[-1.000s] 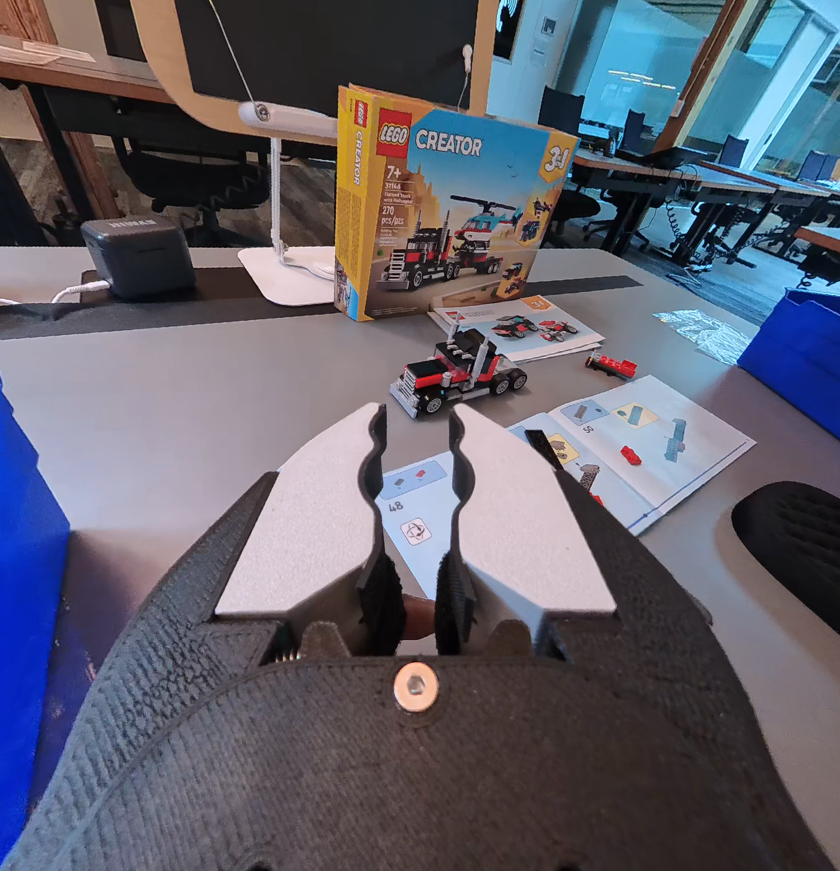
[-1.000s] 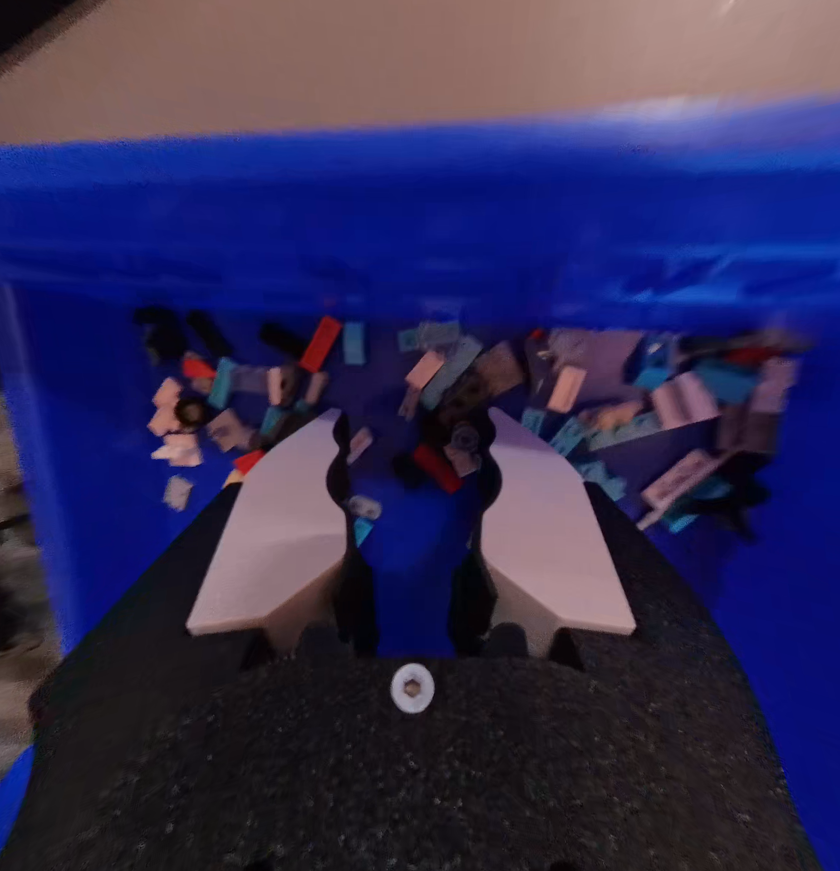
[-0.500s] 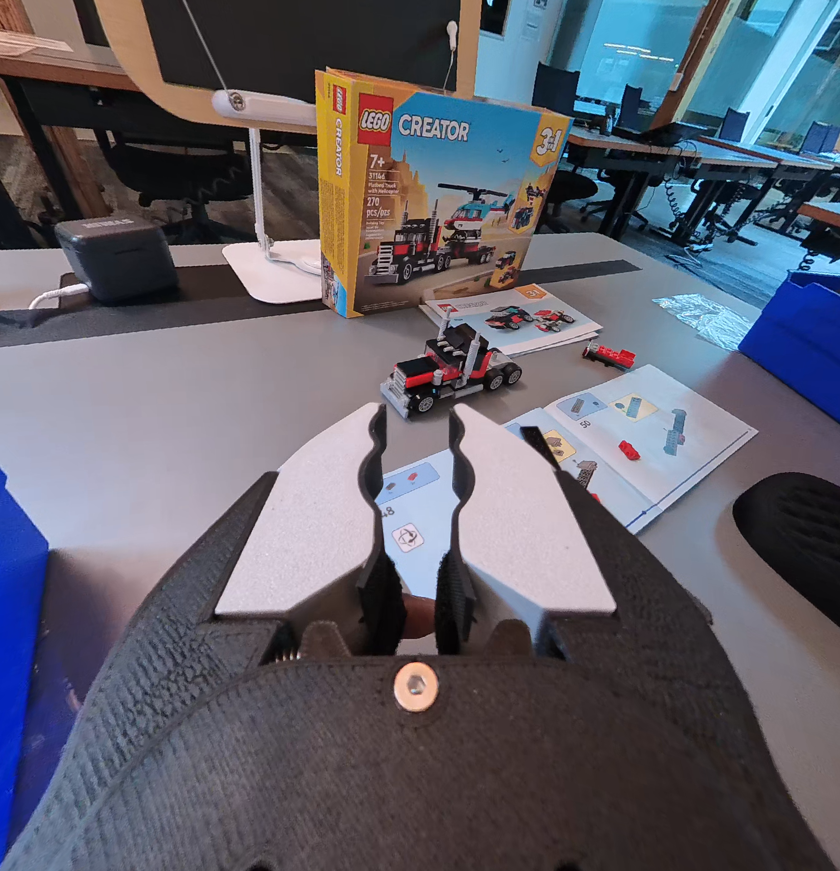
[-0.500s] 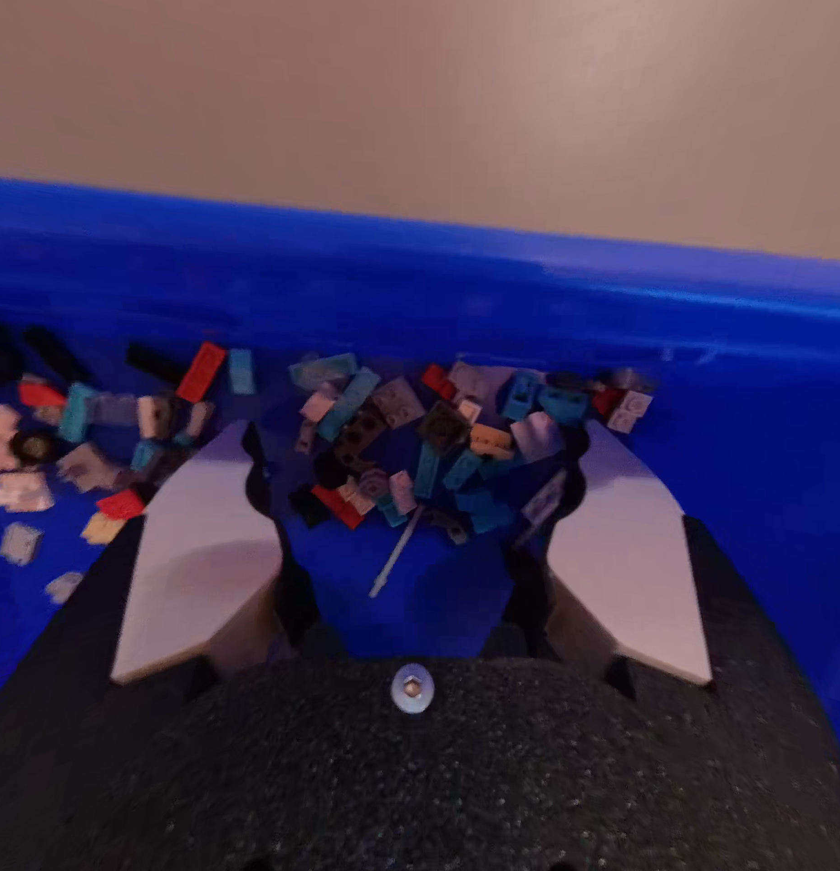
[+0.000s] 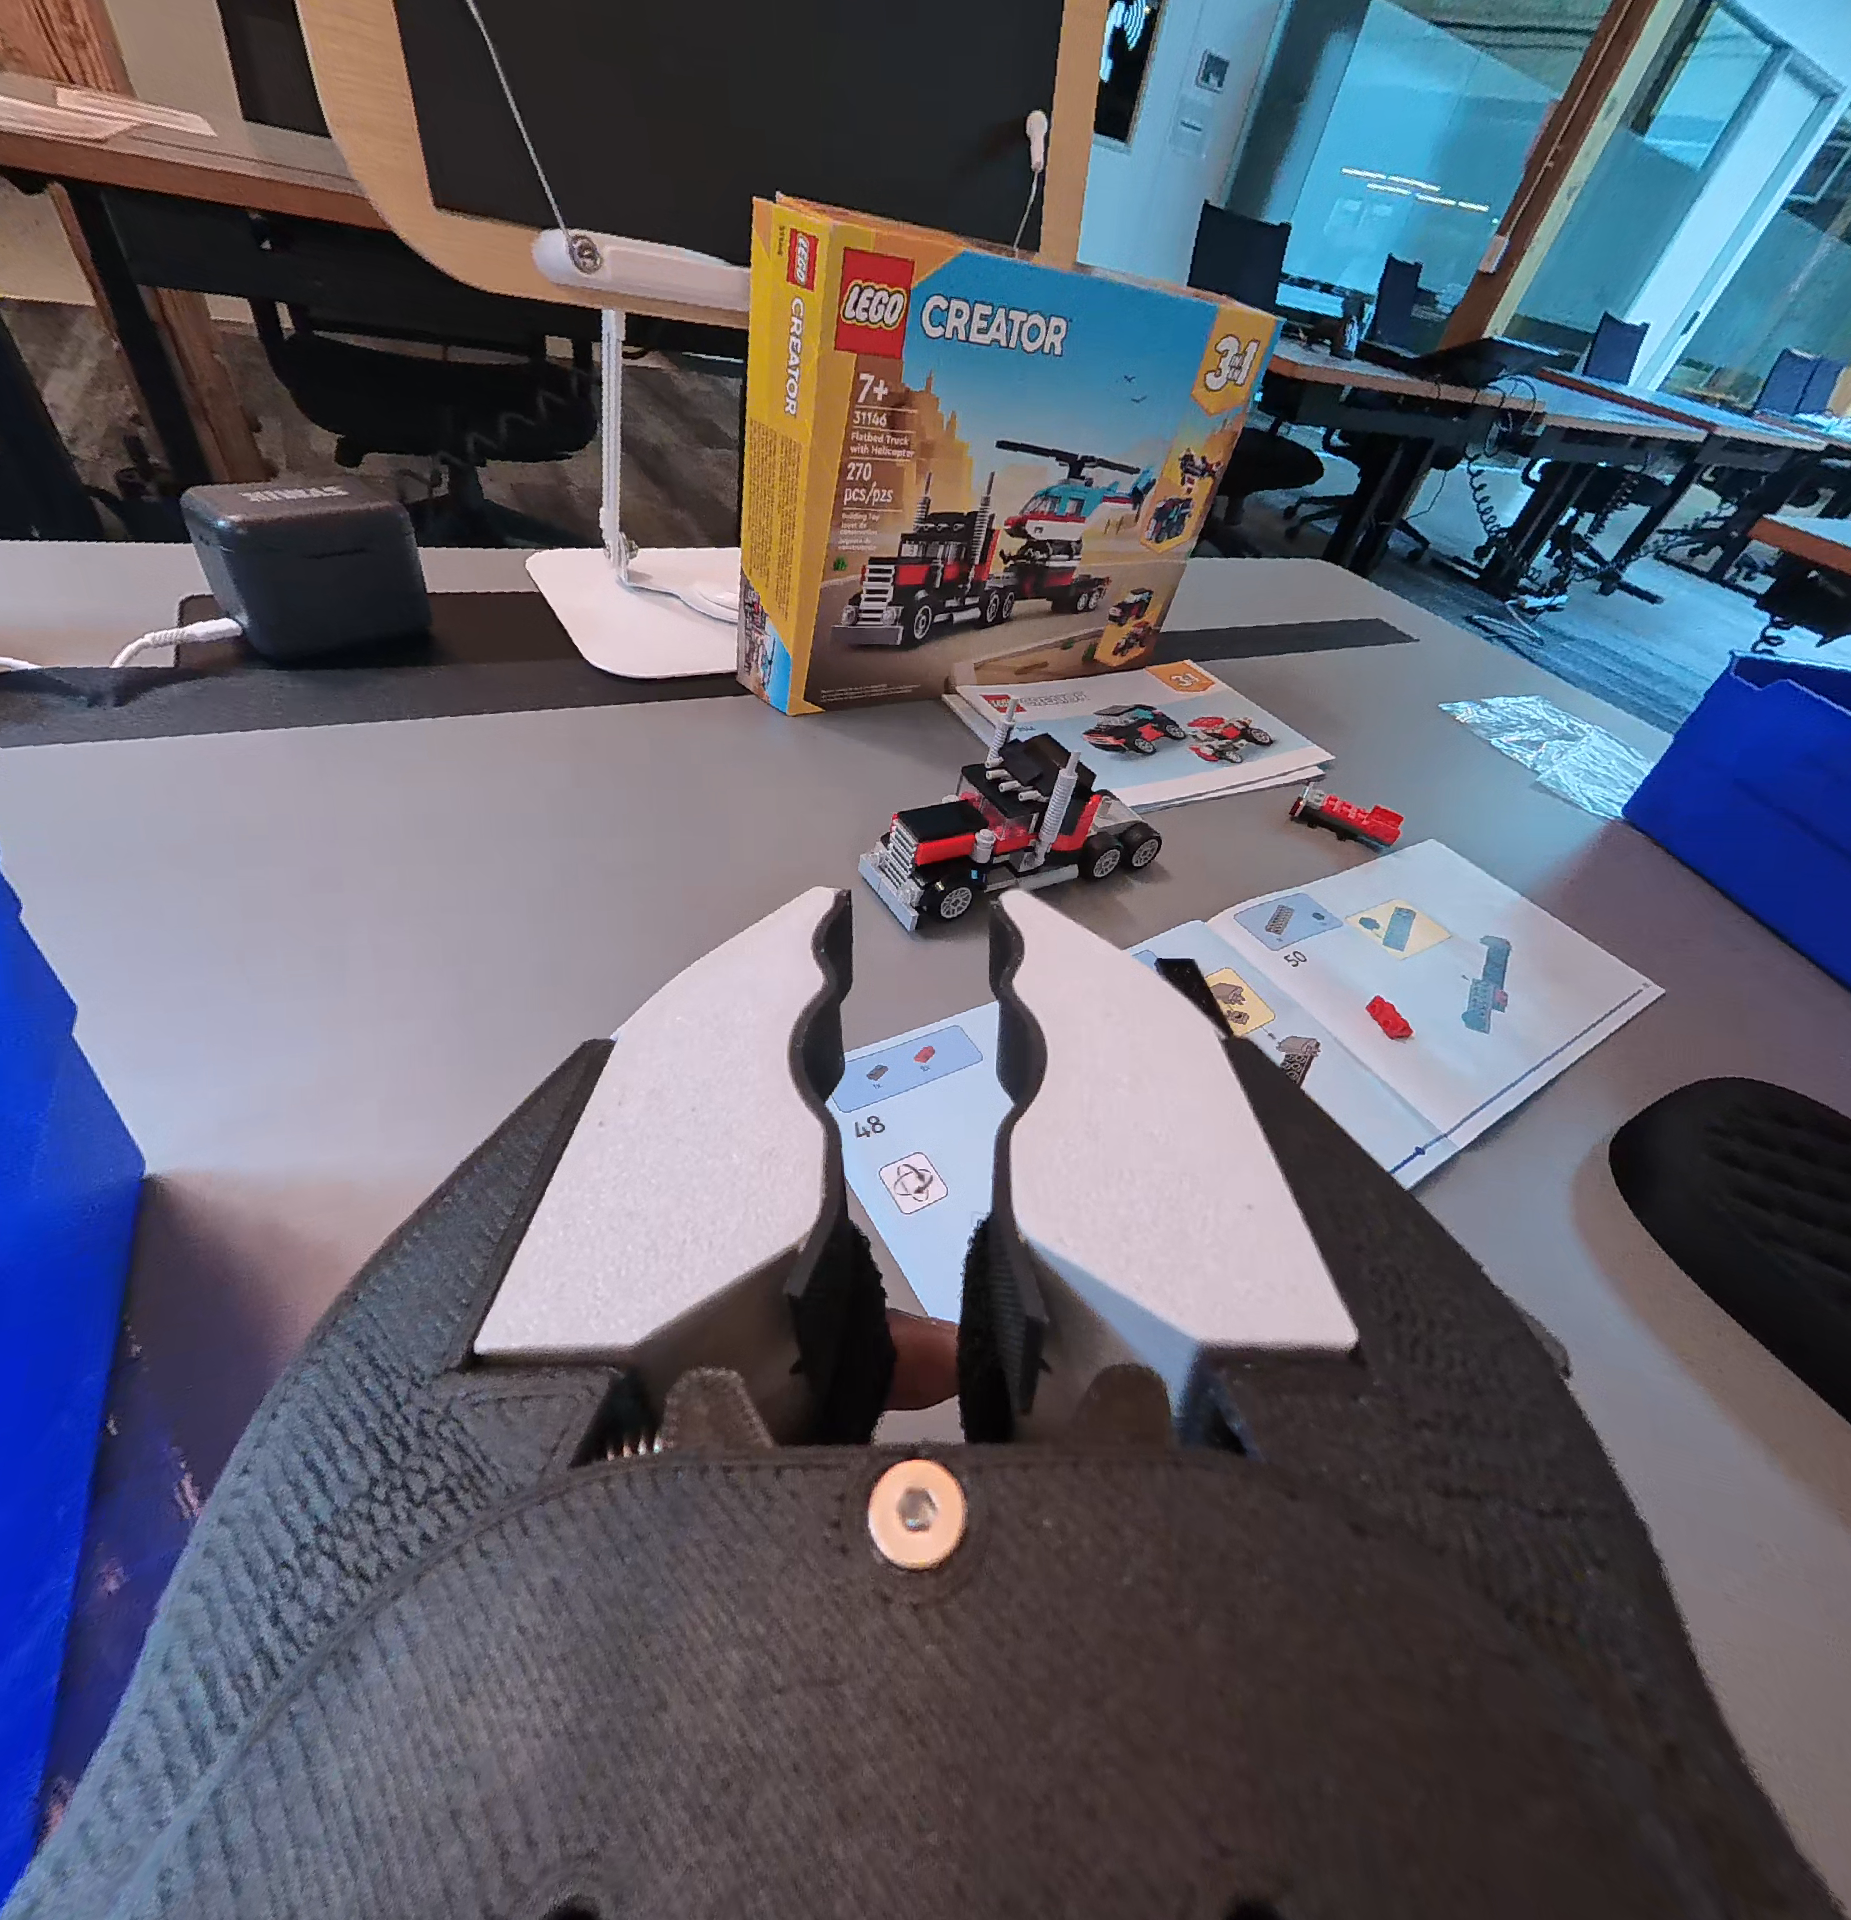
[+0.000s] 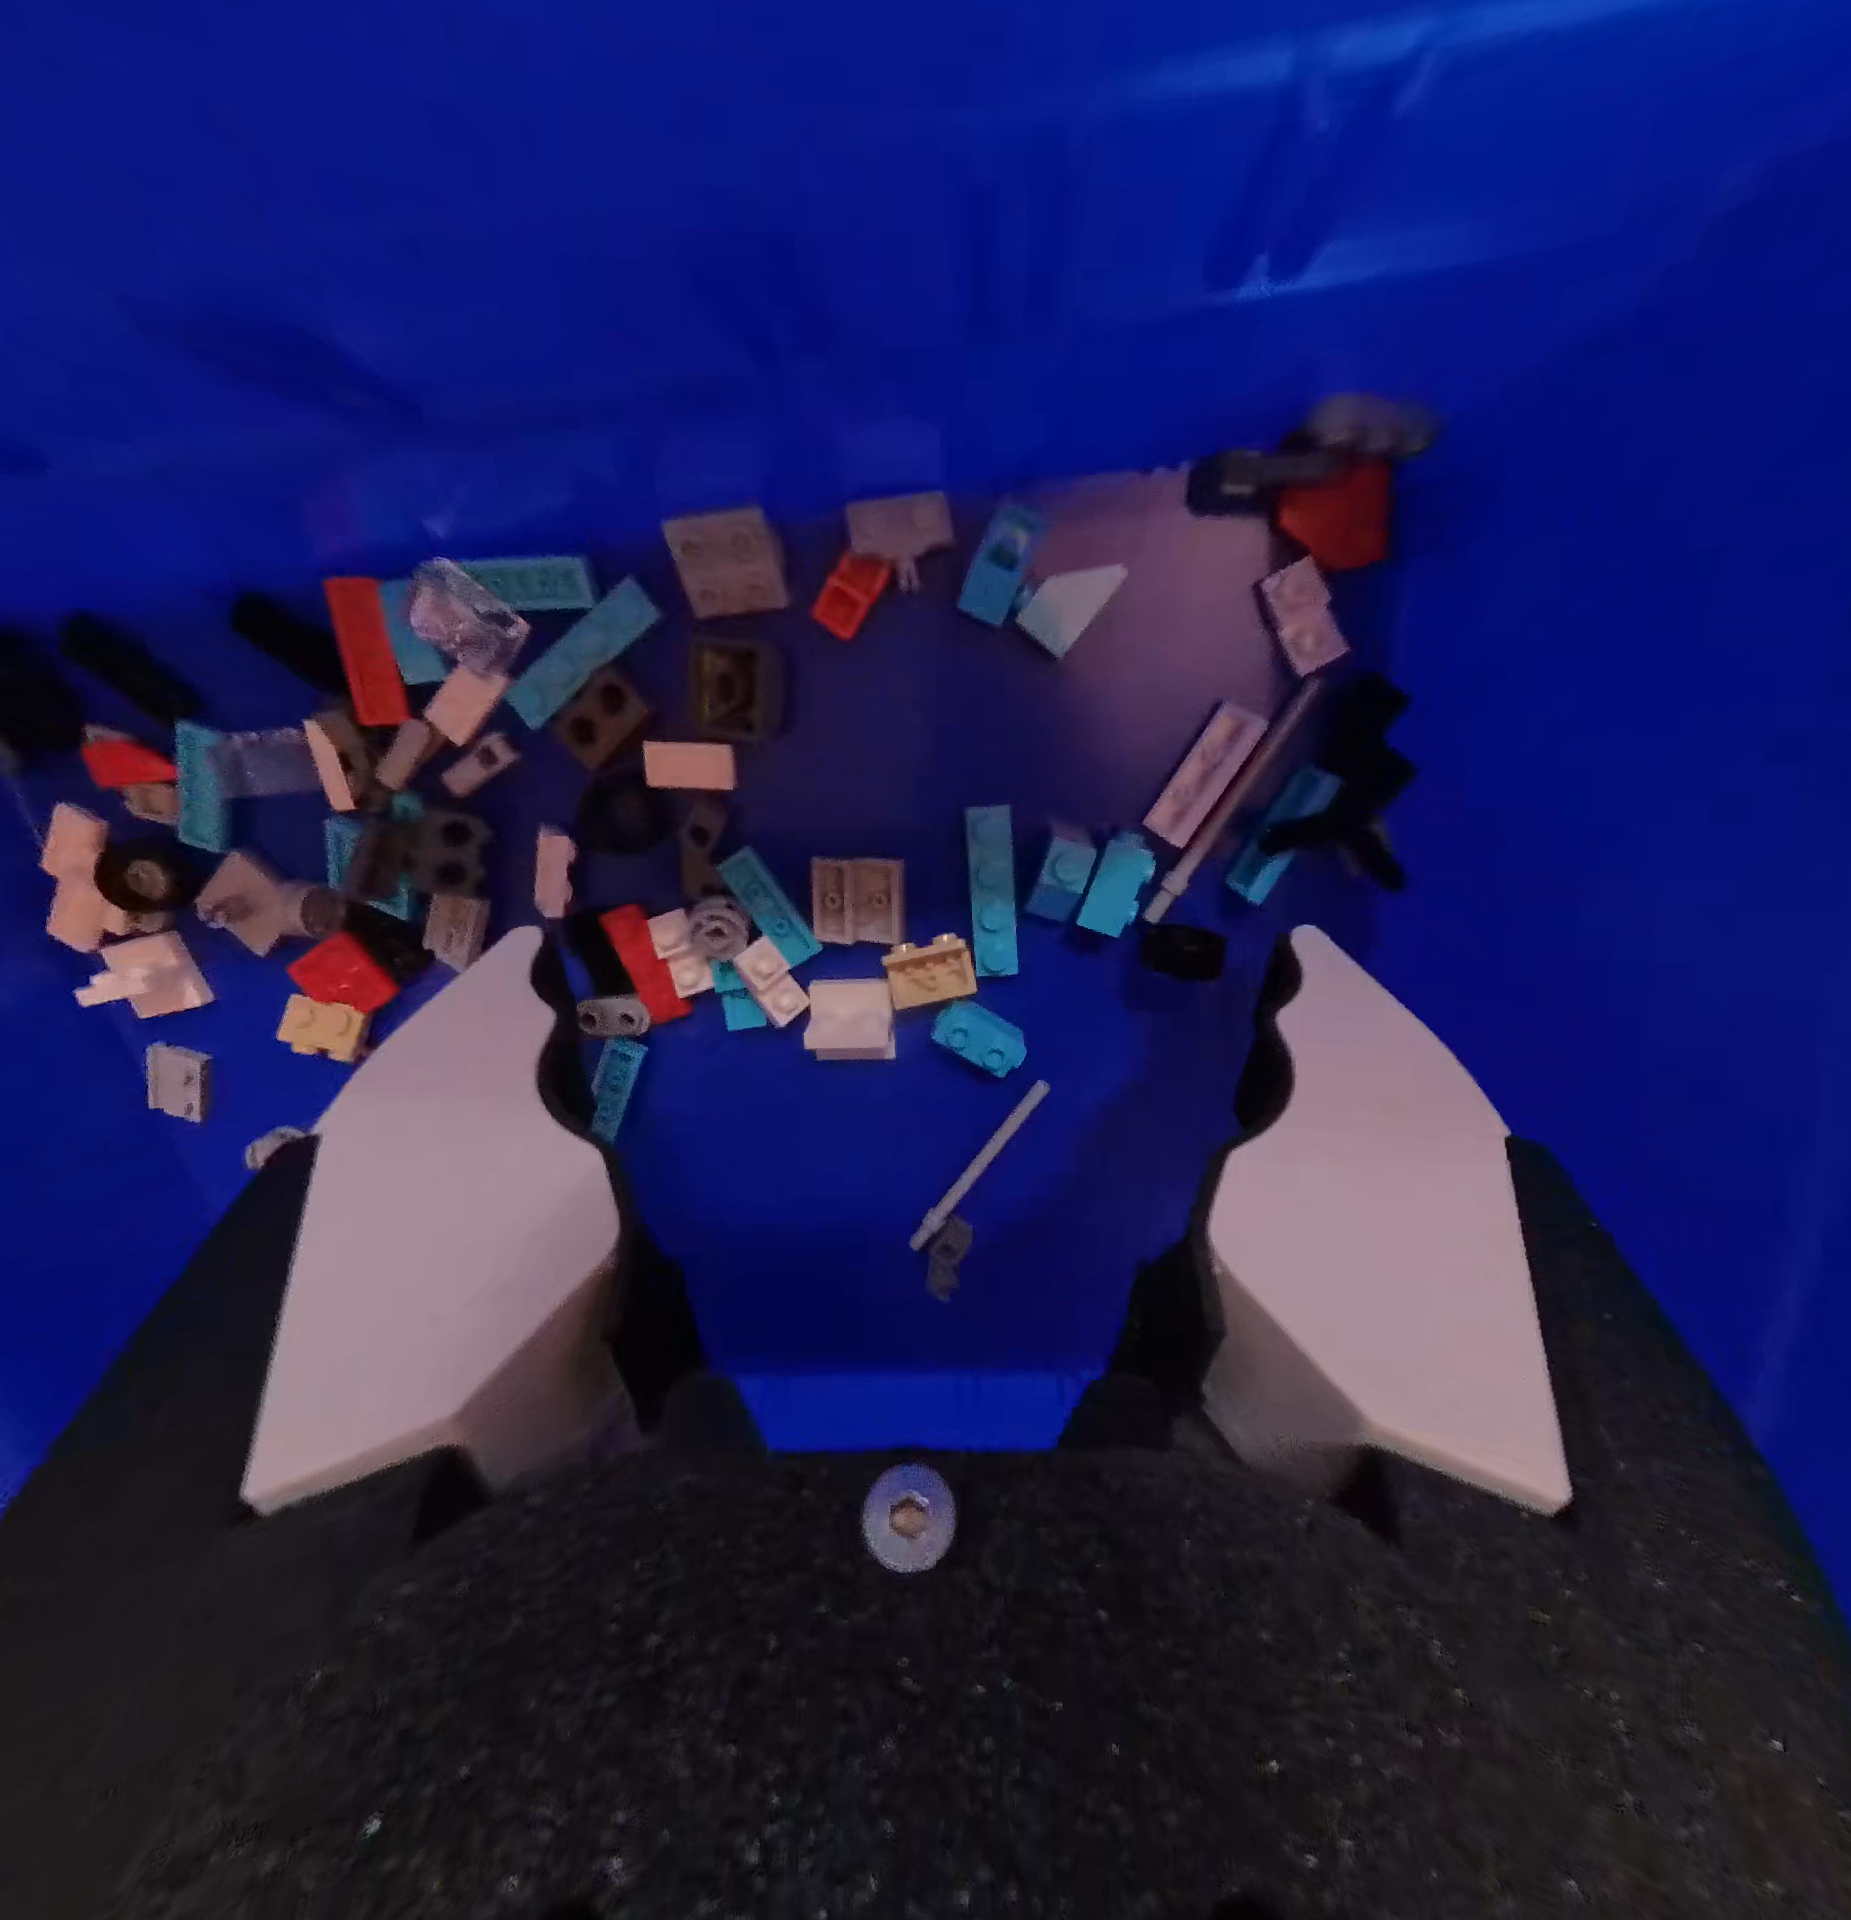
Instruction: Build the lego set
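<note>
A built black and red lego truck [image 5: 1009, 831] stands on the grey table [image 5: 381, 935]. An open instruction booklet [image 5: 1420, 997] lies to its right with a small red piece [image 5: 1388, 1016] on the page. A small red and black sub-build [image 5: 1347, 816] lies behind the booklet. My left gripper [image 5: 919, 914] hovers above the booklet's left page, slightly open and empty. My right gripper [image 6: 916, 940] is wide open and empty inside a blue bin [image 6: 900, 260], above several loose pieces in teal, red, white, tan and black. A thin grey rod [image 6: 988, 1164] lies between its fingers.
The set's box [image 5: 994, 468] stands upright behind the truck, with a second booklet [image 5: 1139, 727] at its foot. A blue bin [image 5: 1773, 821] sits at the right, another [image 5: 27, 1195] at the left. A grey charger [image 5: 308, 566], a white lamp base [image 5: 640, 613] and a clear bag [image 5: 1544, 732] lie at the back. My hands' fingertips stand some 60 centimetres from each other. From the left gripper's tips to the grey charger [image 5: 308, 566] is close to 35 centimetres.
My right gripper has dropped deeper into the blue bin and opened much wider. My left gripper has shifted slightly and keeps the same narrow opening.
</note>
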{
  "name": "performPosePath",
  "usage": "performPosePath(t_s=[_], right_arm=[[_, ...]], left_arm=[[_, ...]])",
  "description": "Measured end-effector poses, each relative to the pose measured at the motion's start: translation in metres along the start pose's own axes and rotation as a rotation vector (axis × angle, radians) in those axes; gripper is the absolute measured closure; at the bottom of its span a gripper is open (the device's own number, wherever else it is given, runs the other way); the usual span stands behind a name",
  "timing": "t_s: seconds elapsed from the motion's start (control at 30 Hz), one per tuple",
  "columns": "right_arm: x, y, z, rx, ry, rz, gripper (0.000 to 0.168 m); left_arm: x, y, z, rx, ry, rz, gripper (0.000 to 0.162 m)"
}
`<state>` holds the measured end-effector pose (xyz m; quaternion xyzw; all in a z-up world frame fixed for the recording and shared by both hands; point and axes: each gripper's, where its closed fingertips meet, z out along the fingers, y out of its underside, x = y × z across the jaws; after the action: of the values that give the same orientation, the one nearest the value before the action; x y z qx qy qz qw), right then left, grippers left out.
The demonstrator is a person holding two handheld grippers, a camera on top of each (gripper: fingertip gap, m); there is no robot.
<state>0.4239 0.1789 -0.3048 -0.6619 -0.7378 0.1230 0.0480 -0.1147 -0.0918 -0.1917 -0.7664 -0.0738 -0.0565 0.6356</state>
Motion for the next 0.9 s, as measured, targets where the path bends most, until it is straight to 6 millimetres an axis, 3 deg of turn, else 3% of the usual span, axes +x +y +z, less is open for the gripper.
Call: performPosePath(t_s=[0.13,0.3,0.4,0.5,0.6,0.7,0.83,0.9], right_arm=[[-0.010,0.010,0.002,-0.053,-0.020,-0.061,0.057],[-0.025,0.017,-0.026,-0.046,-0.042,-0.013,0.089],[-0.053,0.022,-0.033,-0.038,-0.162,-0.039,0.127],[-0.072,0.022,-0.026,-0.042,-0.224,-0.050,0.140],[-0.085,0.019,-0.011,-0.064,-0.249,-0.121,0.146],[-0.077,0.017,0.003,-0.084,-0.195,-0.162,0.144],[-0.048,0.013,-0.007,-0.059,-0.041,-0.135,0.126],[-0.054,0.012,-0.014,-0.038,-0.058,-0.144,0.126]], left_arm=[[0.001,-0.001,-0.001,-0.006,-0.005,0.015,0.137],[0.000,0.000,-0.004,-0.003,-0.012,0.015,0.137],[-0.002,0.002,-0.006,-0.003,-0.015,0.012,0.137],[-0.003,0.001,-0.007,0.001,-0.014,0.012,0.137],[-0.003,-0.001,-0.006,0.007,-0.010,0.014,0.137],[-0.001,-0.005,-0.005,0.014,-0.001,0.017,0.137],[0.000,-0.004,-0.008,-0.003,-0.008,0.044,0.137],[0.000,-0.003,-0.011,-0.004,-0.019,0.051,0.137]])
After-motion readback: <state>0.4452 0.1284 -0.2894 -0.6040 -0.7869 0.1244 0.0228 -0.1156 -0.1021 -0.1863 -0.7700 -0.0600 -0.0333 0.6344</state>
